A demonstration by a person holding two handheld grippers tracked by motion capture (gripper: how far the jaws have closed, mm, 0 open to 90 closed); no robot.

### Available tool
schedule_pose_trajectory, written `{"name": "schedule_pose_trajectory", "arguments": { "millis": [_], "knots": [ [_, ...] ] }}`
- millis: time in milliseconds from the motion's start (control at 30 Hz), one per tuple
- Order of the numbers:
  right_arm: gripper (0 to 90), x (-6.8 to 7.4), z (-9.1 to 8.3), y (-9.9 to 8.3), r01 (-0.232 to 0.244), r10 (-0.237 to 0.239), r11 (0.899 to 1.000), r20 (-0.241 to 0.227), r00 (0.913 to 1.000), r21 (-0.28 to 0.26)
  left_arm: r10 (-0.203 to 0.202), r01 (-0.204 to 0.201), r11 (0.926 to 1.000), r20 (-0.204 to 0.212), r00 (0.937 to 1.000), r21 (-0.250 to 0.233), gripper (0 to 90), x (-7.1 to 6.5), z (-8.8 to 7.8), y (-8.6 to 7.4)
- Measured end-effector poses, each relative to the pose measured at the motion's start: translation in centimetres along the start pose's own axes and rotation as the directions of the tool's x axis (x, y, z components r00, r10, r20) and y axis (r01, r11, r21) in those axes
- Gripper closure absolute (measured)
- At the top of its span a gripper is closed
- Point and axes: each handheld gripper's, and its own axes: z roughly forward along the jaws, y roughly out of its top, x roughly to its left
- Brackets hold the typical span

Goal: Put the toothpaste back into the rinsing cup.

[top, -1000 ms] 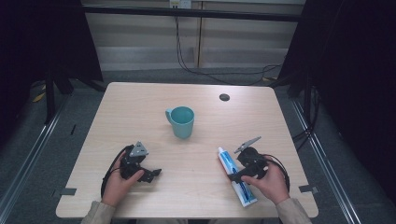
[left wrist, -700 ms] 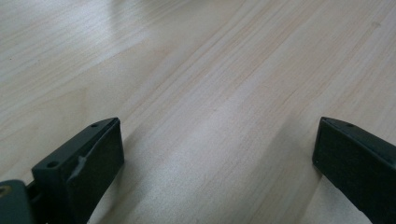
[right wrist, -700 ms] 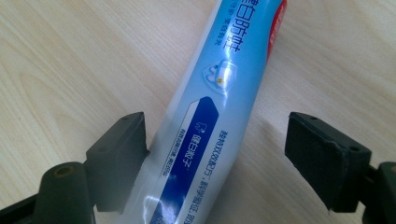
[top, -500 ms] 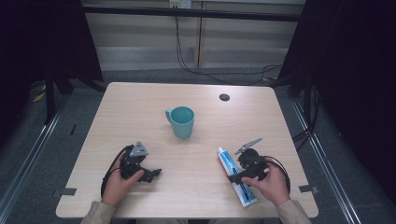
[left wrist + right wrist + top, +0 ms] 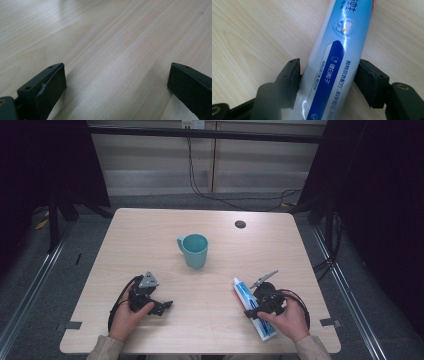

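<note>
High view: you have one table [image 5: 150,235] bearing one cup [image 5: 194,250] at centre and one tube [image 5: 254,309] near the front right edge. Your two grippers rest low: left gripper [image 5: 159,307] apart from everything, right gripper [image 5: 252,311] at the tube.

Left gripper view: jaws spread wide over bare wood.

Right gripper view: jaws have just been closing; both pads touch the tube [image 5: 337,57] (lying flat), pinching it.
</note>
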Motion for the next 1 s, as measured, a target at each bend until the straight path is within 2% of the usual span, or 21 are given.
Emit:
{"name": "schedule_pose_trajectory", "arguments": {
  "millis": [267,467,533,567,600,633,733,800,867,1000],
  "knots": [
    [42.6,-0.18,0.12,0.08,-0.027,0.026,0.999,0.015,0.9995,0.029,-0.001,0.001,1.0,0.0,1.0,-0.001,1.5,0.0,0.0,0.0],
    [48.3,-0.08,0.12,0.32,-0.017,0.015,0.999,0.046,0.9988,0.05,0.0,0.0,1.0,0.0,1.0,0.0,1.6,0.0,0.0,0.0],
    [52.0,-0.14,0.12,0.41,-0.012,0.009,0.998,0.054,0.9985,0.056,0.004,-0.004,1.0,-0.001,1.0,0.001,1.6,0.02,-0.01,0.0],
    [56.6,-0.16,0.08,0.51,-0.016,0.012,0.998,0.059,0.9982,0.065,0.004,-0.004,1.0,-0.003,1.0,0.001,1.6,0.01,-0.02,0.0],
    [66.7,-0.25,0.03,0.57,-0.031,0.028,0.998,0.046,0.9986,0.063,0.003,-0.003,1.0,-0.003,1.0,0.001,1.6,0.01,-0.01,0.0],
    [70.0,-0.29,-0.08,0.56,-0.028,0.026,0.998,0.029,0.9992,0.055,0.004,-0.004,1.0,-0.003,1.0,0.001,1.5,0.01,-0.02,0.0],
    [72.9,0.06,-0.21,0.77,0.0,-0.003,0.998,0.053,0.9986,0.067,0.002,-0.002,1.0,-0.003,1.0,0.001,1.5,0.01,-0.01,0.01],
    [73.9,0.18,-0.28,0.88,0.0,-0.004,0.998,0.062,0.9981,0.067,0.003,-0.003,1.0,-0.001,1.0,0.001,1.5,0.02,-0.01,0.01],
    [74.4,0.17,-0.31,0.91,0.022,-0.026,0.998,0.07,0.9972,0.061,0.006,-0.006,1.0,0.001,1.0,0.001,1.4,0.04,0.0,0.02],
    [74.6,-0.15,-0.46,0.93,0.025,-0.028,0.998,0.056,0.998,0.049,0.008,-0.008,1.0,0.009,0.9999,-0.001,1.5,0.06,-0.01,-0.01]
  ]
}}
